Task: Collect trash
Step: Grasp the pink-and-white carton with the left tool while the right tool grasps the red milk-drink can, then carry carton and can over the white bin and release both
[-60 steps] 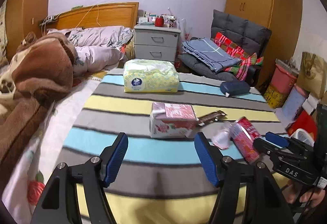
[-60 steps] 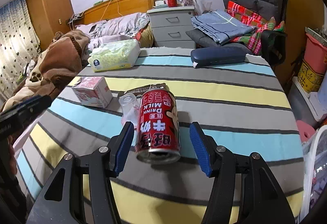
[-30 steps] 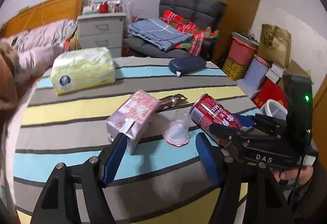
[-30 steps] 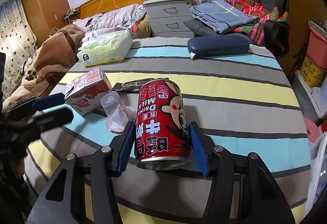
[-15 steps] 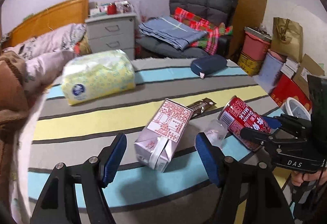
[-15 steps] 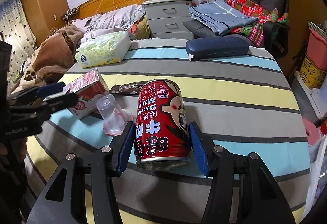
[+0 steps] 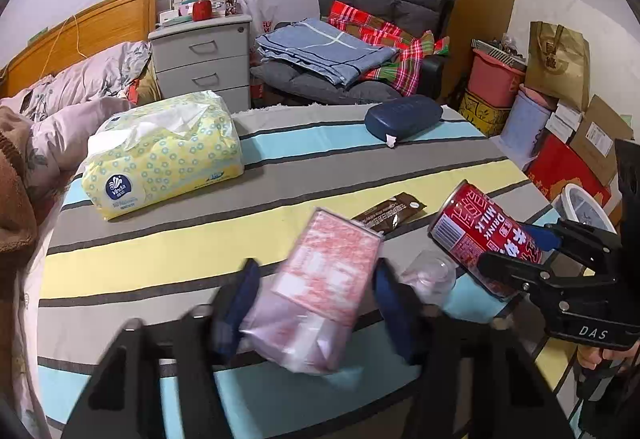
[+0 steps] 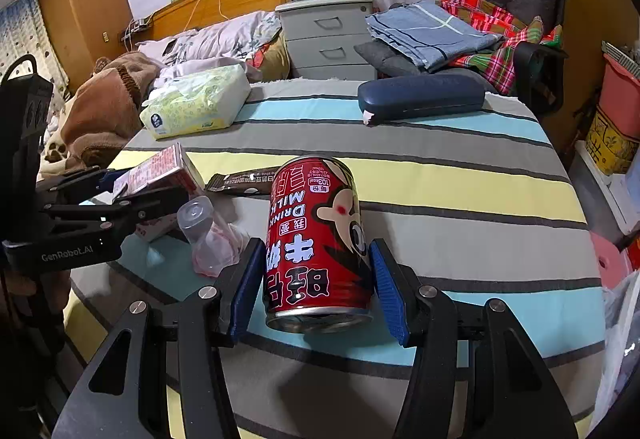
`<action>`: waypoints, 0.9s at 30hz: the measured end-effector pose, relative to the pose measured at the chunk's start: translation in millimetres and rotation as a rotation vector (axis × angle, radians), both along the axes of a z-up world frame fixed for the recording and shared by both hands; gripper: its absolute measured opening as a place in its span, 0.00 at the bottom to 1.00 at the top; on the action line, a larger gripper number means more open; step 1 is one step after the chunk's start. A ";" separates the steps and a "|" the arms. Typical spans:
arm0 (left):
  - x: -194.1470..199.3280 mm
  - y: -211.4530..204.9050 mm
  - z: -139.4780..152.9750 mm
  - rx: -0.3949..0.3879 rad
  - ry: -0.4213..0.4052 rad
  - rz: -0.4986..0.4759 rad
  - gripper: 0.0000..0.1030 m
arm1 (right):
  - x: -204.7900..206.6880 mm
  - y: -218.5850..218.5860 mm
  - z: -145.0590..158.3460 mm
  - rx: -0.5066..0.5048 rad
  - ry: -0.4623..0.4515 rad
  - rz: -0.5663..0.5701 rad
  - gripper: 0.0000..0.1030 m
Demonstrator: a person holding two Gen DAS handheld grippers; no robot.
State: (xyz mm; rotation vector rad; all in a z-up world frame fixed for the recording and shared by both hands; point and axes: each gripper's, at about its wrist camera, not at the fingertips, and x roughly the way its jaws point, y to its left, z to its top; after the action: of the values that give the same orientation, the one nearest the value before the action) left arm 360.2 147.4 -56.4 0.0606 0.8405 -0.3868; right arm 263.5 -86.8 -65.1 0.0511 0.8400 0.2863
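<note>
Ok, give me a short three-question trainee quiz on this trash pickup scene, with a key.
1. True or false: the right gripper grips the red metal milk-drink can.
2. What sits between the left gripper's fingers? A blue hard case; B pink paper carton; C yellow tissue pack.
3. Which trash lies ungripped on the striped bedspread?
Key: 1 true. 2 B; its jaws have just been closing on the carton. 3 the clear plastic cup and the brown foil wrapper.
</note>
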 end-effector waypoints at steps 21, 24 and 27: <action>-47.6 -1.9 27.6 0.006 -0.036 0.111 0.37 | -12.6 -7.5 9.4 0.045 -0.034 -0.011 0.53; -63.1 -11.7 37.7 0.026 -0.061 0.103 0.37 | -20.1 -11.6 14.4 0.053 -0.047 -0.015 0.53; -75.0 -18.8 45.1 0.036 -0.062 0.106 0.37 | -26.9 -17.6 20.2 0.062 -0.058 -0.026 0.53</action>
State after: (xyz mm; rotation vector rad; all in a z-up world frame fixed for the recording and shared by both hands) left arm 285.2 128.6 -11.3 0.0611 0.7863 -0.2683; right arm 236.6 -104.4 -44.9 0.1109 0.7729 0.2881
